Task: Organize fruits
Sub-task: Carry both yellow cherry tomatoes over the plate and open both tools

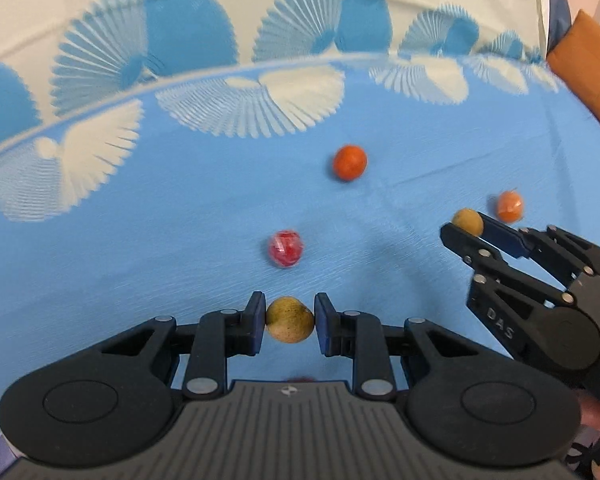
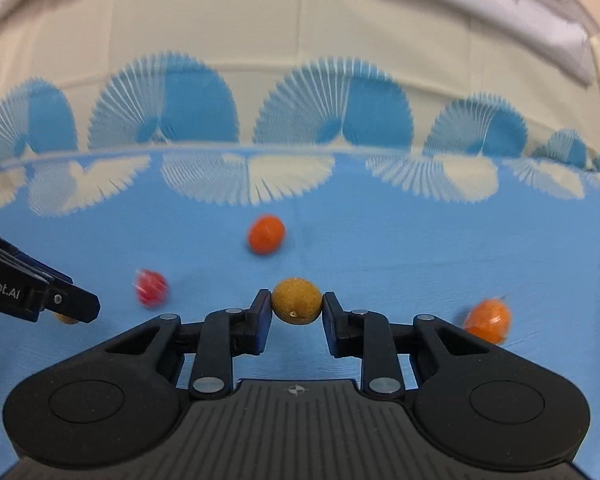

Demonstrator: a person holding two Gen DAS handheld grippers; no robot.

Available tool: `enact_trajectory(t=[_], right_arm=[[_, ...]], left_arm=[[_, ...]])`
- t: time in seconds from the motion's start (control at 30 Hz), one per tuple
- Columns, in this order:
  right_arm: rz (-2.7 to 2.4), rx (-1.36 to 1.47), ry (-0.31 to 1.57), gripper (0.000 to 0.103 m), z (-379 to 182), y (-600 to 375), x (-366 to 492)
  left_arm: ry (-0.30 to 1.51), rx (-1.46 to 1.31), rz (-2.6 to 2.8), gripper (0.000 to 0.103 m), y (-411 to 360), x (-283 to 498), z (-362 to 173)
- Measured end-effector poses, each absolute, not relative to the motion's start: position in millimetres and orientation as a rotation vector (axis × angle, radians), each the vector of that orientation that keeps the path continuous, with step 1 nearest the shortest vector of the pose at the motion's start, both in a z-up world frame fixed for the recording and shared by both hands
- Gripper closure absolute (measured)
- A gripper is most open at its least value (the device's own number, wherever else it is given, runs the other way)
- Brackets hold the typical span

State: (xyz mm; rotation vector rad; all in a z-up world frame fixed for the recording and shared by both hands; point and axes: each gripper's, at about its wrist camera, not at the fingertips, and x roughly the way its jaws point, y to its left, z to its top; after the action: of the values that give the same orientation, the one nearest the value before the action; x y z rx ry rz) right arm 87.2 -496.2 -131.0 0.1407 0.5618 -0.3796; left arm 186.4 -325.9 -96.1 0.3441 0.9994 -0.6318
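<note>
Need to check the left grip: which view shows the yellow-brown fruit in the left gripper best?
The left wrist view: the fruit sits centred between the left gripper's pads. The right wrist view shows only a sliver of it under that gripper's fingertips.

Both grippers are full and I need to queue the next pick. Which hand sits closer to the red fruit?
Left, probably. The red fruit lies straight ahead of the left gripper, while it lies off to the side of the right gripper.

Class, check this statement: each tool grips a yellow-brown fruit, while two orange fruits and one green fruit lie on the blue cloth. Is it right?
Not quite: the third loose fruit is red, not green, as the left wrist view shows. The left tool and right tool each grip a yellow-brown fruit, and two orange fruits lie on the blue cloth.
</note>
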Motion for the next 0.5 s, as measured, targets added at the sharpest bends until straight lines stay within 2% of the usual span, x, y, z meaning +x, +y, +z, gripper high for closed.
enact_trajectory(t=[0.27, 0.5], right_arm=[[-0.254, 0.130, 0.465, 0.074, -61, -411, 25], [0.015, 0.233, 0.498, 0.074, -26, -312, -23]], left_arm=[[0.974, 0.300, -0.486, 0.074, -225, 130, -22], [0.977, 0.279, -0.318, 0.074, -113, 66, 12]])
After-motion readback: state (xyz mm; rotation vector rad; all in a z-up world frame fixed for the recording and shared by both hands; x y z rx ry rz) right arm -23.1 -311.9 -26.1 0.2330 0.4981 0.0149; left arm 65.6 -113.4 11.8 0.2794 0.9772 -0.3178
